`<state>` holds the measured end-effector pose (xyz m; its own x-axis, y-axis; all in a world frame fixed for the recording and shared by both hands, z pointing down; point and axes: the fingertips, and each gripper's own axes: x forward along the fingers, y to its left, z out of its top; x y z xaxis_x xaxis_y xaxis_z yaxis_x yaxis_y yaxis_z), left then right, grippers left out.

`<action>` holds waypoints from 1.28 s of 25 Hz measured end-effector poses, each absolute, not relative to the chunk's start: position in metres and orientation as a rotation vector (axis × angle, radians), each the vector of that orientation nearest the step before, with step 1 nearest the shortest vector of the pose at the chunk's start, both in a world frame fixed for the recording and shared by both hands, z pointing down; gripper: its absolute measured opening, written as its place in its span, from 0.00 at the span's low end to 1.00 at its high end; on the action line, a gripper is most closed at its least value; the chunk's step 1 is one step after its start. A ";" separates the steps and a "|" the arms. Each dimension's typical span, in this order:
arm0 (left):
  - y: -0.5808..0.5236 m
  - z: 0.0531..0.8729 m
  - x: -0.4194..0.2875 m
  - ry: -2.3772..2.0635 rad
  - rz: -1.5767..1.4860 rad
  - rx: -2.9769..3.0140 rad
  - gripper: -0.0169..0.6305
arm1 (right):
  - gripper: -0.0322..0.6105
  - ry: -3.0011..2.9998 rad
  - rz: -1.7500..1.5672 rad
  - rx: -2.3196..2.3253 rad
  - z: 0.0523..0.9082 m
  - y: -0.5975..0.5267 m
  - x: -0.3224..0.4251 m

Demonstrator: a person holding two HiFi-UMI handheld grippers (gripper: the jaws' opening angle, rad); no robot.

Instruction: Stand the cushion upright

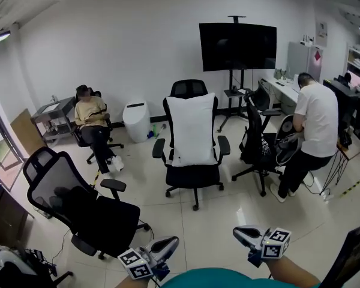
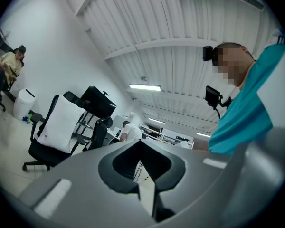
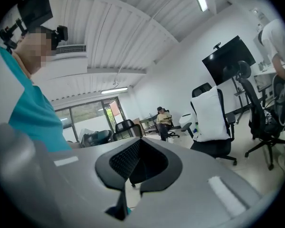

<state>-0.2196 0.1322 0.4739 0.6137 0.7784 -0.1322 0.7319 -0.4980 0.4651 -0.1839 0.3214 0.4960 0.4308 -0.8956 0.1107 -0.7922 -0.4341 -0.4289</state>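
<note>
Left gripper [image 1: 171, 241] and right gripper [image 1: 239, 232] sit low in front, jaws together, both empty. The white cushion [image 1: 192, 131] stands upright on the office chair [image 1: 194, 177] against the backrest, well apart from both. The task looks done, with nothing left.

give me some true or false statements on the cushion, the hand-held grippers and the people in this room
1. The white cushion stands upright on the black office chair, against its backrest. True.
2. The right hand-held gripper is clamped on the cushion. False: it is shut on nothing, low in the head view and well apart from the cushion.
3. The TV screen behind that chair is dark. True.
4. The person in the white shirt sits in the chair with the cushion. False: that person stands off to its right.
</note>
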 end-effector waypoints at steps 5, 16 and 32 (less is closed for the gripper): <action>0.170 0.477 -0.230 1.146 0.117 2.330 0.05 | 0.05 1.392 -0.475 -2.405 0.508 0.363 -0.181; 0.187 0.465 -0.231 1.168 0.095 2.380 0.05 | 0.05 1.461 -0.423 -2.475 0.498 0.373 -0.182; 0.178 0.464 -0.228 1.187 0.086 2.367 0.05 | 0.05 1.460 -0.414 -2.515 0.497 0.364 -0.180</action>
